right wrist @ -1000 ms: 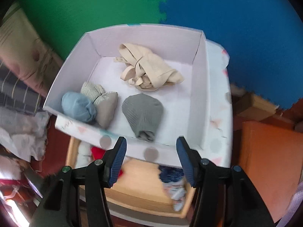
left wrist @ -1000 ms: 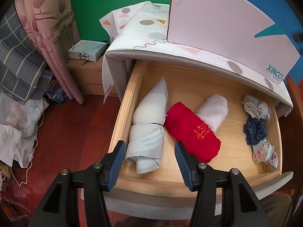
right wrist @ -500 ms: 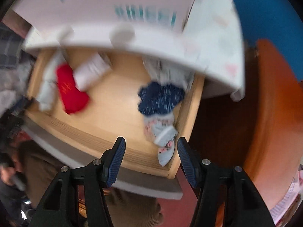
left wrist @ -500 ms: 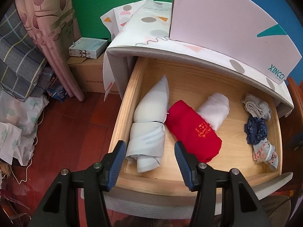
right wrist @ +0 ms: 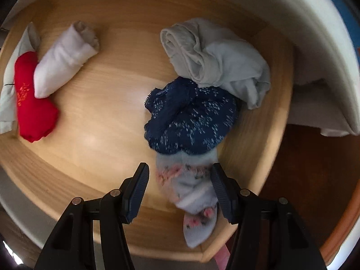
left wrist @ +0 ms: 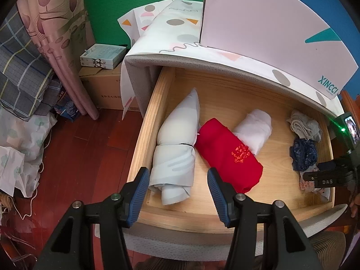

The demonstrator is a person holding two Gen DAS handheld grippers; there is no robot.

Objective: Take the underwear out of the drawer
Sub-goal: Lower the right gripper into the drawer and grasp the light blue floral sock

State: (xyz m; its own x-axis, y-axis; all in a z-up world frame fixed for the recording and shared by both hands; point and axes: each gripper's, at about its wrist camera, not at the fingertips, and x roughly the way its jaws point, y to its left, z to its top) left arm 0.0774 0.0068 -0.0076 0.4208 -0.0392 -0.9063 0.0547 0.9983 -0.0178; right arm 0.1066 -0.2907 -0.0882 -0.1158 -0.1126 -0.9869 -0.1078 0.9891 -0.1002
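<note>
Open drawer point(left wrist: 144, 139), contents in two groups.

Left group: a long bundle point(left wrist: 177, 150) lies along the left wall, a second roll point(left wrist: 227, 155) touches its right side, and a third roll point(left wrist: 256, 130) lies behind that. Right group, well apart from the left, along the right wall: crumpled underwear point(right wrist: 216, 60) at the rear, a second piece point(right wrist: 189, 117) before it, a third piece point(right wrist: 191, 189) nearest the front. A box point(left wrist: 265, 29) stands on the surface point(left wrist: 171, 33) above.

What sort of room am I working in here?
Probably a bedroom or home storage corner: an open wooden drawer holding rolled clothes and underwear, a floral curtain and folded plaid bedding beside it.
</note>
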